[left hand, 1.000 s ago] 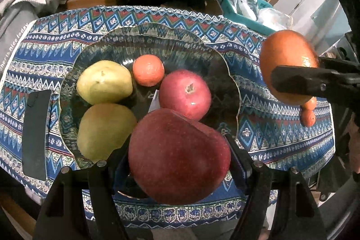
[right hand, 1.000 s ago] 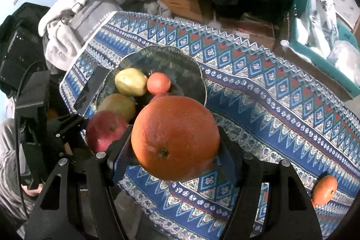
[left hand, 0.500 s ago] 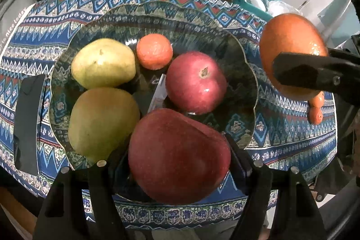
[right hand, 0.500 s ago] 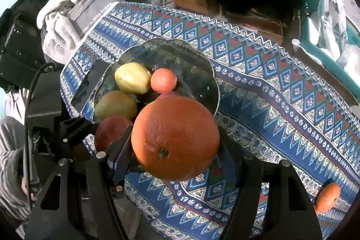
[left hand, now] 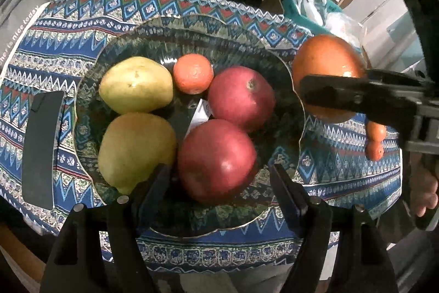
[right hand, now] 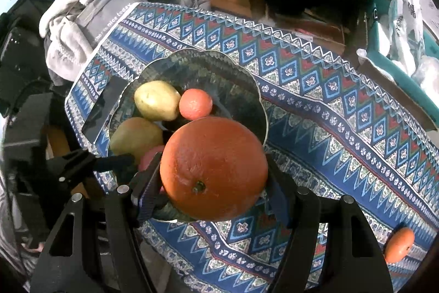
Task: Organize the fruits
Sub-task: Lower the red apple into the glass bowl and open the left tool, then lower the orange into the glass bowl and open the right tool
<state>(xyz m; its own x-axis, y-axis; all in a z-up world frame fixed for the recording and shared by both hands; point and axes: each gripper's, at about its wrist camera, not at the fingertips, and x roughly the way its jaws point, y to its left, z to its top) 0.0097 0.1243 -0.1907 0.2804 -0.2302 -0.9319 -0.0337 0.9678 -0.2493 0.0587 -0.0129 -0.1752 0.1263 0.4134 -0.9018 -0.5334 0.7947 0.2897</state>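
Observation:
A glass bowl (left hand: 290, 89) on the patterned cloth holds two yellow-green pears (left hand: 135, 84), a mandarin (left hand: 193, 73) and two red apples. My left gripper (left hand: 219, 177) is open; the near red apple (left hand: 216, 158) lies in the bowl between its fingers, apart from them. My right gripper (right hand: 212, 177) is shut on a large orange (right hand: 214, 166), held above the bowl's right rim (right hand: 263, 111). The orange also shows in the left wrist view (left hand: 326, 59).
A black phone (left hand: 41, 147) lies on the cloth left of the bowl. Small mandarins (left hand: 374, 139) lie on the cloth at right; one shows in the right wrist view (right hand: 399, 245). Clothes, a teal bin and bags crowd behind the table.
My left gripper has opened and let the red apple down into the bowl, then drawn back a little. The right gripper with the orange has moved closer over the bowl's rim.

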